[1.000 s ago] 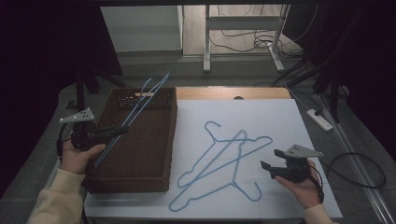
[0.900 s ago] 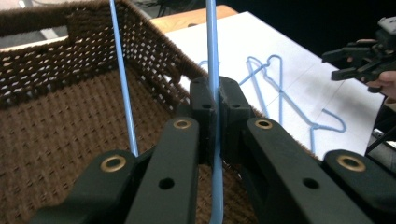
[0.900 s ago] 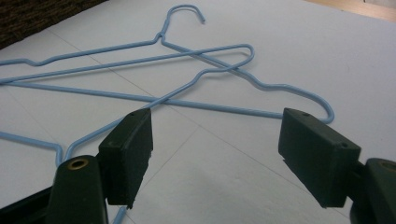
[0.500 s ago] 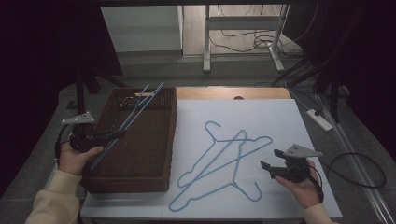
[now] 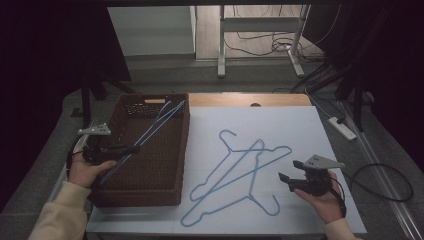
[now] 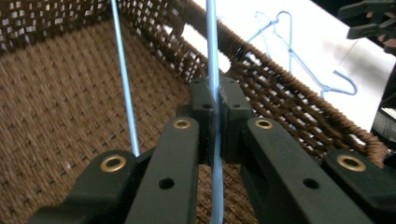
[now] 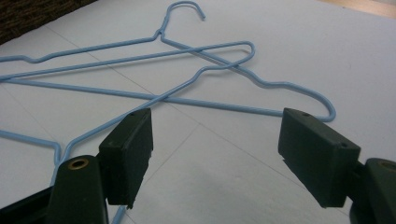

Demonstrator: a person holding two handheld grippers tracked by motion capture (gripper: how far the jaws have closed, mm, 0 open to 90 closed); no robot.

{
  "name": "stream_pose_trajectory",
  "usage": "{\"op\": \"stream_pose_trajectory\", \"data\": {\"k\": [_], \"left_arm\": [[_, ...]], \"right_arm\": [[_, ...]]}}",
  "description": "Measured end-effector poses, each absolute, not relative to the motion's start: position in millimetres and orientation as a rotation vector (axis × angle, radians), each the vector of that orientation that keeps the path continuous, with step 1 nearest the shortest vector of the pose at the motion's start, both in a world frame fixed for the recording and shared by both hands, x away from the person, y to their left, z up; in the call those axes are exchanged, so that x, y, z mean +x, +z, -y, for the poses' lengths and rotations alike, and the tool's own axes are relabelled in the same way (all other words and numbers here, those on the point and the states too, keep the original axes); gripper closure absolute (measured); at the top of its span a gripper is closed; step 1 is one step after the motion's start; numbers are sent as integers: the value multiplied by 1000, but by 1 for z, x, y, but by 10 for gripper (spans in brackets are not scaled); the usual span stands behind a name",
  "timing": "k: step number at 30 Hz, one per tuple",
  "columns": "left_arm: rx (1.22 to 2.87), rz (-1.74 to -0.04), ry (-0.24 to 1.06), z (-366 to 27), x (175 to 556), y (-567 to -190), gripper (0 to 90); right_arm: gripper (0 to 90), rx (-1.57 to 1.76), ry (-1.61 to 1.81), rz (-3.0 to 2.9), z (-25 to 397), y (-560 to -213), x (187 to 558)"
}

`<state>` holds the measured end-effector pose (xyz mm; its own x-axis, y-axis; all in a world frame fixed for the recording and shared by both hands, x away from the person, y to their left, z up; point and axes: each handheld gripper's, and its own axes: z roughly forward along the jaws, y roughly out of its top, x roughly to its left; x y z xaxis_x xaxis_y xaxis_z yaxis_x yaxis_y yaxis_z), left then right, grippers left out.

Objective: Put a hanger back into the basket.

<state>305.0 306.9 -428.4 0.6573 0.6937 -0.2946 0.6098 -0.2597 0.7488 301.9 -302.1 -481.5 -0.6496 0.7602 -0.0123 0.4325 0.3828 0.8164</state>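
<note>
Two blue hangers (image 5: 240,172) crossed on white board, right tool (image 5: 292,181) spread, left tool (image 5: 131,148) pinching hanger (image 5: 150,131) over basket (image 5: 180,150)

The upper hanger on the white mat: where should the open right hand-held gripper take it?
Probably its long straight bottom wire, nearest the right hand-held gripper. Come down from above with jaws straddling the wire: the hanger lies flat on the white mat, so a side approach offers little.

overhead and close tool views share hangers (image 5: 240,175).
</note>
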Motion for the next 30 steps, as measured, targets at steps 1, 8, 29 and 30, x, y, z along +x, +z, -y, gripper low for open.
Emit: {"op": "stream_pose_trajectory", "data": {"k": [1, 8, 29, 30], "left_arm": [[1962, -1033, 109, -307, 306, -431, 865], [2010, -1201, 94, -308, 318, -447, 863], [2055, -1563, 249, -320, 323, -460, 777], [2042, -1572, 255, -321, 323, -460, 755]], "right_arm": [[273, 1033, 1162, -2261, 302, -482, 302], [272, 1034, 1159, -2263, 302, -482, 302], [273, 1025, 1149, -2265, 301, -483, 302], [272, 1024, 1149, -2265, 301, -483, 302]]}}
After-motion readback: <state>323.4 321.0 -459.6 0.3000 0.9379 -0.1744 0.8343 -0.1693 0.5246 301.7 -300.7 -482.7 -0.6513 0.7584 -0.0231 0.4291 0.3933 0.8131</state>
